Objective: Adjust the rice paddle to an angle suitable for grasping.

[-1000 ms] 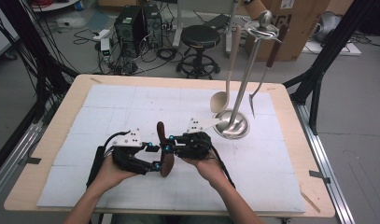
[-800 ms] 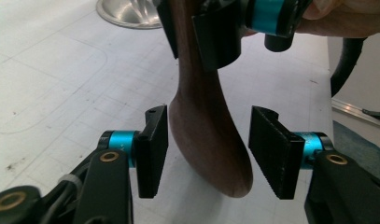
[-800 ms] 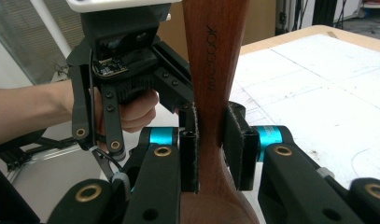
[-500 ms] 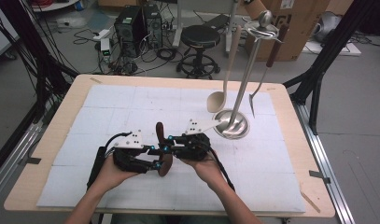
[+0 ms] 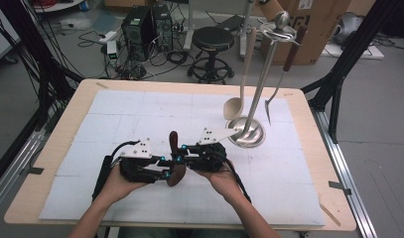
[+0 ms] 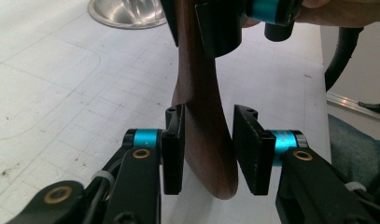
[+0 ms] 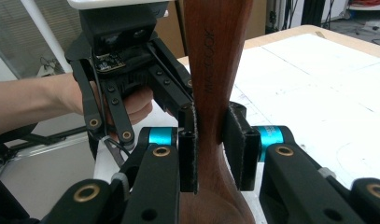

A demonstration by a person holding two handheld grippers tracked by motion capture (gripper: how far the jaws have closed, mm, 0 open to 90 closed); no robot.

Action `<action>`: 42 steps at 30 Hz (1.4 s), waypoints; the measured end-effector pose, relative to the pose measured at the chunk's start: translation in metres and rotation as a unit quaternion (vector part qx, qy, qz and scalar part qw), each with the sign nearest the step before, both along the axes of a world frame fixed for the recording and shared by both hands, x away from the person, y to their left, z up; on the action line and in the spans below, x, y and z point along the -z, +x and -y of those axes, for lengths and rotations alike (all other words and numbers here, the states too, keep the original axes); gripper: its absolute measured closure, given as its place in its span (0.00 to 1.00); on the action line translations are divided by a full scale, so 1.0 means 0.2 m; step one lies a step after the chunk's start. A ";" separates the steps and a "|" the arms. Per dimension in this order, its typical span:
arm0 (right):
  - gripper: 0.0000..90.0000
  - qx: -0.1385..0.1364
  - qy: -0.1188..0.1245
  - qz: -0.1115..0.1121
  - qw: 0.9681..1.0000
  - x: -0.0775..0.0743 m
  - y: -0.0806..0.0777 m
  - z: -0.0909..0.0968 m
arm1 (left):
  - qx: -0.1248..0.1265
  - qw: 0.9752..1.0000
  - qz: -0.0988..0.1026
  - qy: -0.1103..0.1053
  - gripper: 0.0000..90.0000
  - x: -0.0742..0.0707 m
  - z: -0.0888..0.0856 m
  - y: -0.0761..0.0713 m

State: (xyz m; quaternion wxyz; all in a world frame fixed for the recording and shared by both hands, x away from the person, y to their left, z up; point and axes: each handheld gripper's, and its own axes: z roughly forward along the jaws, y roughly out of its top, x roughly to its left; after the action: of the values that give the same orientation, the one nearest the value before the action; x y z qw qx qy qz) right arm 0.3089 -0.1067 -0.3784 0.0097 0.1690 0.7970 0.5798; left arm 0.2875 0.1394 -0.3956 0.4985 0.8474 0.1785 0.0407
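The dark brown wooden spatula [image 5: 175,159] is up off the white gridded mat [image 5: 140,114], held near the front edge of the table [image 5: 50,148], about midway between its left and right edges. The right gripper [image 7: 211,144] has its pads clamped on the narrow neck of the handle, gripping firmly. The left gripper [image 6: 207,149] has its jaws on either side of the broad blade; one pad touches the wood, while the other stands off with a sliver of daylight, so it has no grip yet.

I'd say this piece is light and rigid, a smooth finished hardwood that could slip against flat pads. The flat faces of the blade or the waisted neck look like the safest holds.

Compared with a second ago, the left jaws have just been closing in around the blade, and the spatula stands in the same place. The steel utensil stand [image 5: 249,131] at the back right sits as it did.
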 end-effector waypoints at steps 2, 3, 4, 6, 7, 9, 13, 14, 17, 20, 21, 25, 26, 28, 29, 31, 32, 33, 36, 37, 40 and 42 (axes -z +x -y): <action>0.85 -0.001 0.000 0.002 1.000 0.00 0.00 0.01 | 0.003 1.000 0.001 0.000 0.74 0.00 0.00 0.00; 0.85 0.001 0.000 0.000 1.000 0.00 0.00 0.01 | 0.002 1.000 0.000 0.001 0.75 0.00 0.00 0.00; 0.84 0.001 0.000 0.000 1.000 0.00 -0.01 0.01 | 0.000 1.000 0.001 0.000 0.75 0.00 0.00 0.00; 0.84 0.001 0.002 0.004 1.000 0.00 -0.01 0.02 | 0.000 1.000 0.003 0.002 0.75 0.00 0.00 0.00; 0.84 0.001 0.003 0.001 1.000 0.00 -0.01 0.02 | -0.004 1.000 0.004 0.002 0.76 0.00 0.00 0.00; 0.84 -0.002 0.004 0.000 1.000 0.00 -0.01 0.03 | -0.005 1.000 0.005 0.003 0.77 0.00 -0.01 0.01; 0.83 -0.009 0.002 0.000 1.000 0.00 -0.02 0.04 | -0.003 1.000 0.007 0.005 0.79 0.00 0.00 0.00; 0.83 -0.011 0.001 0.000 1.000 0.00 -0.02 0.04 | -0.002 1.000 0.007 0.006 0.79 0.00 0.00 0.00; 0.83 -0.018 0.004 0.001 1.000 0.00 -0.02 0.03 | -0.001 1.000 0.007 0.009 0.79 0.01 0.00 0.01; 0.83 -0.024 0.006 0.004 1.000 0.00 -0.03 0.03 | -0.005 1.000 0.006 0.010 0.76 0.00 0.00 0.01; 0.83 -0.020 0.004 0.008 1.000 0.00 -0.03 0.03 | -0.005 1.000 0.006 0.009 0.76 0.00 0.00 0.01; 0.83 -0.014 0.010 0.008 1.000 0.01 -0.03 0.04 | -0.007 1.000 0.005 0.007 0.74 0.00 -0.01 0.01; 0.83 -0.016 0.012 0.006 1.000 0.01 -0.03 0.05 | -0.007 1.000 0.006 0.007 0.74 0.00 -0.01 0.01; 0.84 -0.016 0.011 0.006 1.000 0.01 -0.03 0.05 | -0.008 1.000 0.005 0.007 0.74 0.00 -0.01 0.01; 0.84 -0.016 0.012 0.006 1.000 0.02 -0.03 0.05 | -0.008 1.000 0.005 0.007 0.74 0.00 -0.01 0.01; 0.83 -0.016 0.014 0.004 1.000 0.02 -0.03 0.06 | -0.009 1.000 0.005 0.007 0.73 0.00 -0.01 0.01; 0.83 -0.017 0.015 0.003 1.000 0.02 -0.03 0.06 | -0.010 1.000 0.006 0.007 0.73 0.00 -0.02 0.01; 0.83 -0.017 0.015 0.003 1.000 0.02 -0.03 0.06 | -0.010 1.000 0.006 0.007 0.73 0.00 -0.02 0.01; 0.83 -0.022 0.016 0.001 1.000 0.02 -0.03 0.06 | -0.017 1.000 0.008 0.006 0.75 0.00 -0.03 0.01; 0.83 -0.023 0.016 0.000 1.000 0.03 -0.04 0.06 | -0.018 1.000 0.009 0.005 0.75 0.00 -0.04 0.01; 0.83 -0.023 0.017 0.000 1.000 0.03 -0.04 0.06 | -0.015 1.000 0.010 0.004 0.77 0.00 -0.03 0.01; 0.83 -0.022 0.017 0.000 1.000 0.03 -0.04 0.06 | -0.016 1.000 0.010 0.007 0.77 0.00 -0.03 0.01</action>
State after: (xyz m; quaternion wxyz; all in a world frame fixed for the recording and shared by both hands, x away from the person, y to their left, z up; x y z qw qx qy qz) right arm 0.3014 -0.1178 -0.3842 -0.0057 0.1518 0.7905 0.5933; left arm 0.2890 0.1452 -0.3965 0.4935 0.8476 0.1862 0.0584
